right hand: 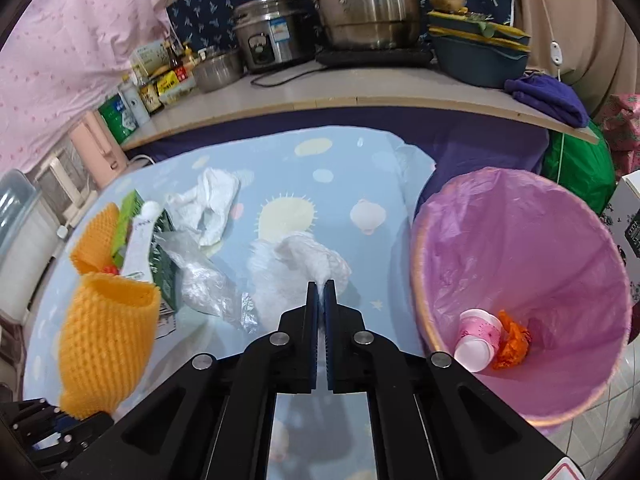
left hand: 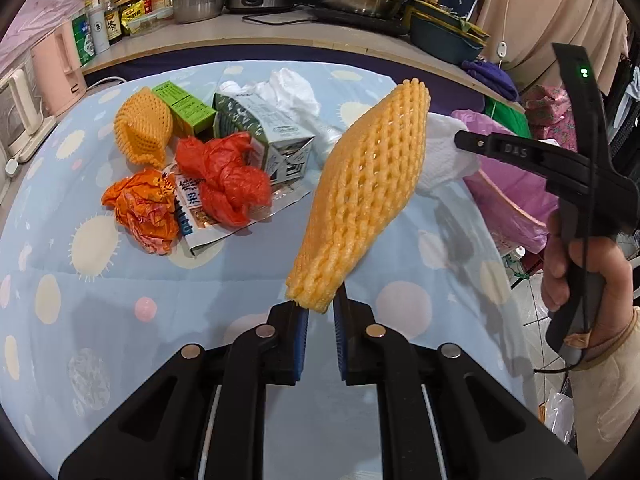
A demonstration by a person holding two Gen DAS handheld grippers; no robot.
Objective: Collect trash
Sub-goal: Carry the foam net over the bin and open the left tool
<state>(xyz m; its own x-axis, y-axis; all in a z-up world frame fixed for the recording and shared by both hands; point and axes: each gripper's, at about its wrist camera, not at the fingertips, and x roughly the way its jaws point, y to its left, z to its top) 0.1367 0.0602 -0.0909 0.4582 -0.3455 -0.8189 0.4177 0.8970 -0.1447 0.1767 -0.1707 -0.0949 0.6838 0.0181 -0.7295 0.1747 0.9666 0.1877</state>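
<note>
Black linkage arms fill the bottom of both views, and between the blue pads of the left gripper [left hand: 320, 308] the narrow end of a yellow foam fruit net [left hand: 360, 196] is pinched, so these fingers are clenched on it. Its long axis runs up and to the right from the fingers, lifted off the blue spotted table [left hand: 120, 292] and leaning toward the pink-lined bin [right hand: 520, 248] that stands past the table's right edge. The net looks light and springy, an open lattice tube pressed flat at the held end and wider above. From the right wrist view the same net hangs at the left, well apart from the bin mouth, so I judge the left hand must carry it rightward across the table before letting go. The right gripper [right hand: 322, 284] is nearer the bin; its fingers are closed almost flush on a crumpled white plastic bag [right hand: 296, 264], which seems to rest partly on the table. In the bin lie a pink paper cup [right hand: 478, 338] and an orange wrapper [right hand: 512, 344]. A second foam net [left hand: 142, 130], a green carton [left hand: 184, 106], a milk carton [left hand: 260, 132], a red bag [left hand: 224, 180] and an orange crumple [left hand: 140, 208] remain on the table at the left.
</note>
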